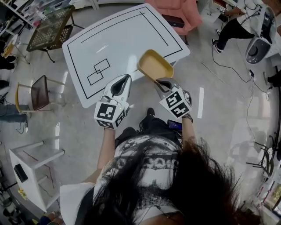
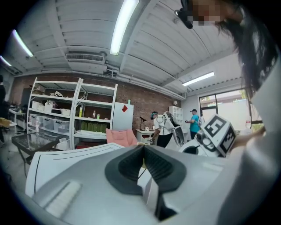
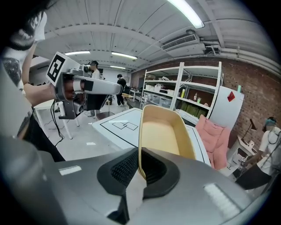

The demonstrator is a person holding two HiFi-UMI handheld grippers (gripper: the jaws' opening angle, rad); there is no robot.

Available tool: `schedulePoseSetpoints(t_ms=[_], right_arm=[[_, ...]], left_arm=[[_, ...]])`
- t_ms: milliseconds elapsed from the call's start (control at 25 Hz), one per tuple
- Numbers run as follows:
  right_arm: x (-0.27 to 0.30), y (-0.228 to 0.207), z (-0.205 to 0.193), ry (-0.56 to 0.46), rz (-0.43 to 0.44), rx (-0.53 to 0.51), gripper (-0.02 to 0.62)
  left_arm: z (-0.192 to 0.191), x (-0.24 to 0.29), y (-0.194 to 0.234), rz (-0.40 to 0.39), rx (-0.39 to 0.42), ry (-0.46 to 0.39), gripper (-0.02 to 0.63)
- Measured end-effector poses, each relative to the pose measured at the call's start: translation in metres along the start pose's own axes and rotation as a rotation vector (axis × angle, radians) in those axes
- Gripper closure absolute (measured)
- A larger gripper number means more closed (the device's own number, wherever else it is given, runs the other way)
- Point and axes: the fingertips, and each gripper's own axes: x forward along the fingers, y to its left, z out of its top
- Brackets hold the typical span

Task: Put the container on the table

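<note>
A shallow tan container (image 1: 156, 66) hangs over the near right edge of the white table (image 1: 114, 39), which carries black tape outlines. My right gripper (image 1: 163, 82) is shut on the container's near rim. In the right gripper view the rim sits pinched between the pads (image 3: 139, 151) and the container (image 3: 164, 134) stretches away toward the table (image 3: 120, 125). My left gripper (image 1: 124, 81) hovers at the table's near edge, to the left of the container, shut with nothing between its pads (image 2: 142, 149). It also shows at the left of the right gripper view (image 3: 117, 88).
A dark mesh table (image 1: 50, 28) and a chair (image 1: 37, 92) stand to the left, with a white shelf unit (image 1: 30, 171) lower left. A pink seat (image 1: 178, 11) is beyond the table. A person (image 1: 239, 22) and cables are at the upper right. Shelving (image 2: 70, 114) lines the back wall.
</note>
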Motion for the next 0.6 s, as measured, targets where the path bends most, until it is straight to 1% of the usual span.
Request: schedulePoseSetpoints(t_ms=[280,600], right_arm=[[0.015,-0.066,-0.019,-0.004,0.049,-0.019,0.574],[0.037,-0.101,-0.025,-0.017,0.106,-0.039,0.574]], left_arm=[[0.005,0.065,-0.003,0.056,0.003,0.018,0.606],[0.000,0.095,0.002,0.116,-0.005,0.055,0.606]])
